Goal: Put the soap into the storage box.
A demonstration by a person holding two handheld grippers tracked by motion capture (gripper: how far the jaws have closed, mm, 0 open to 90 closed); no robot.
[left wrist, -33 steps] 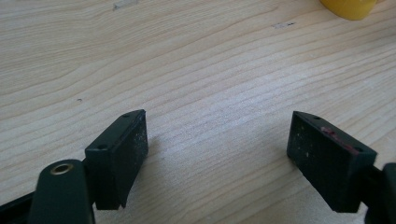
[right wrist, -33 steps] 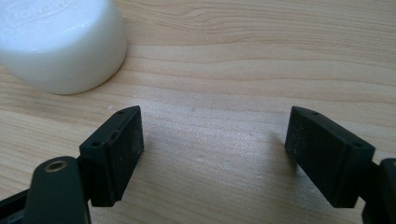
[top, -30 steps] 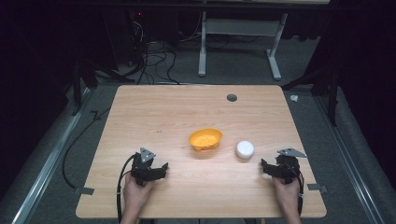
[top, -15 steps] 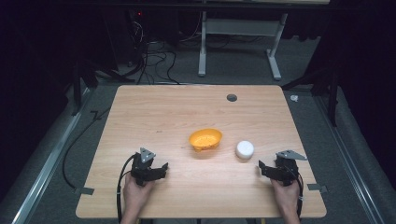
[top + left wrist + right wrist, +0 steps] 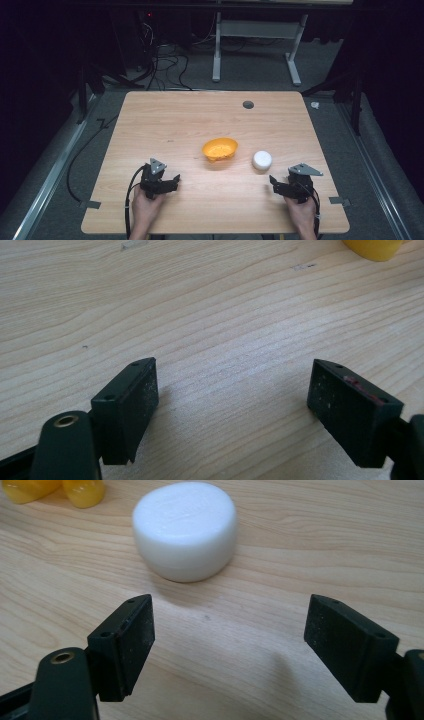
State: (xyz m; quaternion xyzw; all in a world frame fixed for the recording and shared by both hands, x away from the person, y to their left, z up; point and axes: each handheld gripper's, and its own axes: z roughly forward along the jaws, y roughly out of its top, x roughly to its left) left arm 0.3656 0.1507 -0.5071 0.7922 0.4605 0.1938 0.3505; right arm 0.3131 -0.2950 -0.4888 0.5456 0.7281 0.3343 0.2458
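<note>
Lining up my right hand-held gripper (image 5: 227,647), jaws apart and empty after narrowing slightly, I see the white puck (image 5: 185,528) sitting just ahead, slightly left, on the tabletop (image 5: 300,555).

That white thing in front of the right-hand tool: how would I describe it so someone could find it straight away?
Start at the wooden table and find the orange bowl near its middle. Just to the bowl's right, ahead of the open right gripper, sits the white puck. It is a low, round, flat-topped solid with nothing in it, unlike the hollow orange bowl.
</note>
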